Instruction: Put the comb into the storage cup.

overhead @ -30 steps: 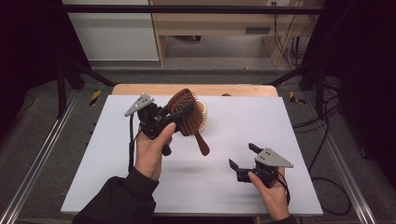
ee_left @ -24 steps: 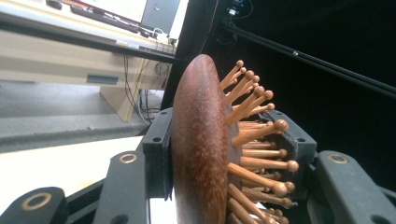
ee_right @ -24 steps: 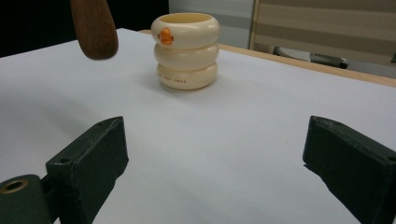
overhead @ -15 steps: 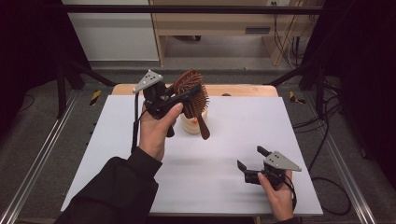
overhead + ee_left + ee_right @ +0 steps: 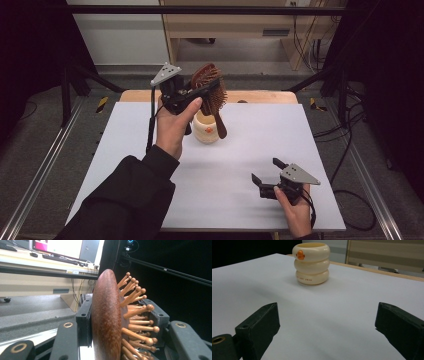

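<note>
Left gripper (image 5: 202,92), clamping the hairbrush (image 5: 210,85) head, is carrying it up and back over the cream cup (image 5: 206,131), handle pointing down for insertion; right gripper (image 5: 267,176) is resting open on the tabletop (image 5: 240,165).

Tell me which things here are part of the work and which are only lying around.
Part of the work:
hairbrush, clamped in the left gripper
cream cup, under the brush handle

Only around:
right gripper, open and idle
white table
yellow clamps at the frame
</note>
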`<state>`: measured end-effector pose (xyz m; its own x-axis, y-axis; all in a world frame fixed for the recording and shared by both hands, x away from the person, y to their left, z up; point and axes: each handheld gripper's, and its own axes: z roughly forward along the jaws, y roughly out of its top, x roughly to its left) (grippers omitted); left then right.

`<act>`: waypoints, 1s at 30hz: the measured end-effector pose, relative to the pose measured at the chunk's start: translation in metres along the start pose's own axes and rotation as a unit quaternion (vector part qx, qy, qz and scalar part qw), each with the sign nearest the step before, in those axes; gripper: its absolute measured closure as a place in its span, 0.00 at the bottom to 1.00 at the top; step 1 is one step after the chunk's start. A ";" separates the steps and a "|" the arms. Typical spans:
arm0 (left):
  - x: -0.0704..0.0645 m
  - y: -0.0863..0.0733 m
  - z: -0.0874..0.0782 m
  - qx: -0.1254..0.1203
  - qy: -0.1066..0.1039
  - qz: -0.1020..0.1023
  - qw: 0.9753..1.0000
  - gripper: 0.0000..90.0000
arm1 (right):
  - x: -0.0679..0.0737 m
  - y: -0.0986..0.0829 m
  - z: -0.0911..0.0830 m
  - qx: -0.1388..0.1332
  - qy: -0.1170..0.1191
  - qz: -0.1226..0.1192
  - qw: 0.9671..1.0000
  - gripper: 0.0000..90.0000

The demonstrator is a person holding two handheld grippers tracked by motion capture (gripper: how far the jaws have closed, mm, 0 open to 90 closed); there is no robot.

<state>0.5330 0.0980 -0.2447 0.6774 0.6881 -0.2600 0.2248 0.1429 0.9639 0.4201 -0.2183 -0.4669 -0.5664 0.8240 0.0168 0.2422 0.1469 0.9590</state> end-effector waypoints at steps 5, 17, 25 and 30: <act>0.002 0.004 0.008 0.004 0.006 0.005 1.000 0.54 | 0.000 0.000 0.001 0.001 0.005 -0.001 1.000 0.07; 0.006 0.013 0.025 0.004 0.018 0.021 1.000 0.54 | 0.001 -0.001 -0.001 -0.003 0.005 0.002 1.000 0.07; 0.020 0.013 0.036 0.007 0.041 0.026 0.999 0.54 | 0.001 -0.001 -0.002 -0.002 0.006 -0.003 1.000 0.07; 0.023 0.009 0.041 0.015 0.047 0.033 0.998 0.54 | 0.000 -0.001 -0.002 0.001 0.002 -0.005 1.000 0.07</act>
<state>0.5800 0.0859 -0.2442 0.6232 0.7589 -0.1889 0.2048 0.0747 0.9759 0.4182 -0.2191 -0.4674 -0.5722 0.8201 0.0076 0.2369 0.1564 0.9589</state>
